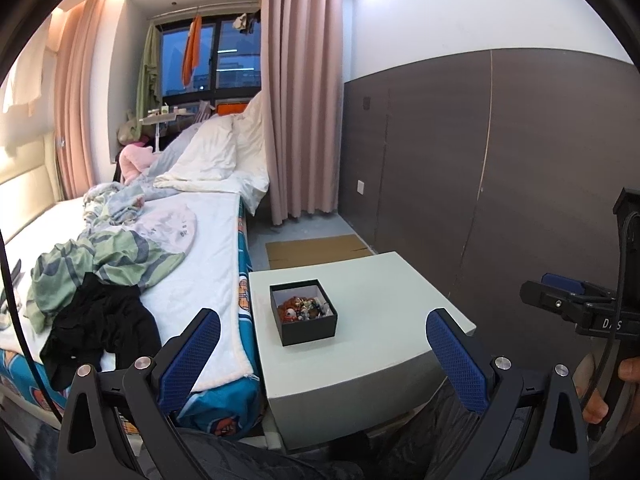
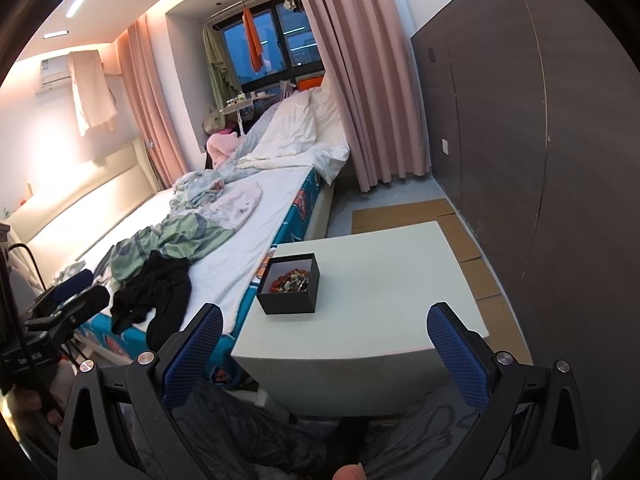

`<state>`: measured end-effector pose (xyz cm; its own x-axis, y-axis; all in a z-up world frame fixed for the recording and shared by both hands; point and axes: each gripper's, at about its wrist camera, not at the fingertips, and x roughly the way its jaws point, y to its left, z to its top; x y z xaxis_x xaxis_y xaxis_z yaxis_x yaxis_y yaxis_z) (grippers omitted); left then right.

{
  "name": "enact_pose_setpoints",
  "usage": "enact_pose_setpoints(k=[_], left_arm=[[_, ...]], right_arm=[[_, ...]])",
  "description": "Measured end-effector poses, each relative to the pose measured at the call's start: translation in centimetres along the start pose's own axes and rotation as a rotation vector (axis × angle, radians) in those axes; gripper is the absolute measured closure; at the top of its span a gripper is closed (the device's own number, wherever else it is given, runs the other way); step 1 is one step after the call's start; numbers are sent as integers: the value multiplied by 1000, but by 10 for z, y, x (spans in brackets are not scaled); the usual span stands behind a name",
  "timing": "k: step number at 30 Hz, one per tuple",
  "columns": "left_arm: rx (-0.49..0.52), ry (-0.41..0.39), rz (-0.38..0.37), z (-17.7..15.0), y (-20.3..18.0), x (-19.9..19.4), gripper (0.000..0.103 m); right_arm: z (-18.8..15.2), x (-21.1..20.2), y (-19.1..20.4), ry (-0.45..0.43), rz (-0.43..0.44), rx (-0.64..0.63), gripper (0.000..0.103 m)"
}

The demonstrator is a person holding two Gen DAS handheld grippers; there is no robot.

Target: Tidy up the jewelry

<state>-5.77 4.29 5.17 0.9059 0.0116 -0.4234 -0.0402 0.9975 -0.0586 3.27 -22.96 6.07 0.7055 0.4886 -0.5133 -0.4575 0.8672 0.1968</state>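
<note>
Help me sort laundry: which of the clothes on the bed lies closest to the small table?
The black garment, crumpled at the near end of the bed. The green striped piece and pale top lie farther back.

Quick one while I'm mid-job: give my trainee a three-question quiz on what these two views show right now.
1. True or false: the black box has its lid on.
2. Where does the box stand on the white table: A) nearer the bed, B) nearer the brown wall, C) on the floor?
3. Fill in: the left tool and the right tool both hold ____.

Key: 1 false, it is open, with jewelry inside. 2 A. 3 nothing; both are open, short of the box.
</note>
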Motion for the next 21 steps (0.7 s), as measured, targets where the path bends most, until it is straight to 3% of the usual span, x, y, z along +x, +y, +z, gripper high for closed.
enact_pose_setpoints(k=[21], left_arm=[[-13, -12, 7, -2, -3, -6, 0]], right_arm=[[-9, -8, 6, -4, 21, -13, 0]])
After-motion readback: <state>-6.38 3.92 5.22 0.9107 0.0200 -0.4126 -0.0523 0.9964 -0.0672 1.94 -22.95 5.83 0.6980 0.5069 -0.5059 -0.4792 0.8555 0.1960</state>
